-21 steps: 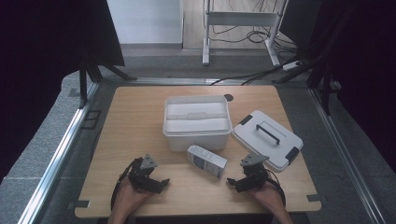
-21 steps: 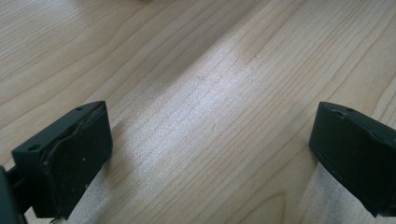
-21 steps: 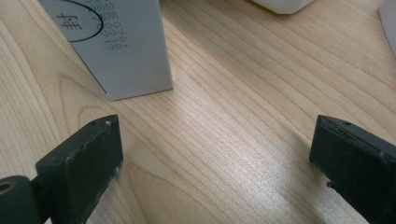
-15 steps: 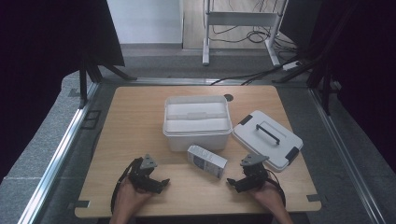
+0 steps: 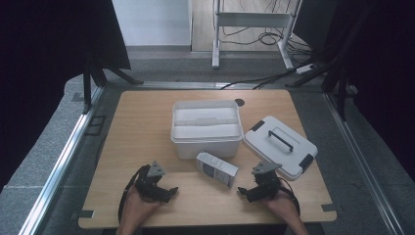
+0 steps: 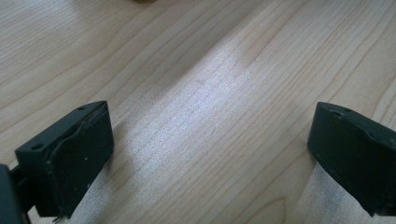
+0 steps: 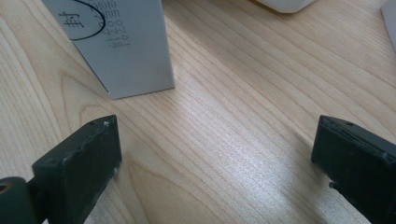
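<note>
The small grey carton [image 5: 217,169] is the thing to go for: it lies flat on the wooden table [image 5: 142,127], just in front of the open white bin [image 5: 206,127], with the bin's lid [image 5: 280,146] resting off to the carton's right, near but not touching it. My reading is that the carton is meant to go into the bin, and the pick-up has not begun.

The right gripper [image 5: 251,191] sits low at the table's near edge, just to the near right of the carton. Its jaws stand wide apart with nothing between them; in the right gripper view the carton's printed end [image 7: 125,46] lies ahead and to the left of the gap, not centred in it. The left gripper [image 5: 165,192] rests to the near left of the carton, well apart from it, jaws likewise spread over bare wood [image 6: 205,102].

To do the grasp well, I would use the right gripper, being the nearer. Swing it so the carton's short width lines up between the jaws (the long side looks too wide to span comfortably), slide forward until the pads flank both faces, then close squarely. A skewed approach would likely nudge the light carton toward the bin wall rather than catch it.
</note>
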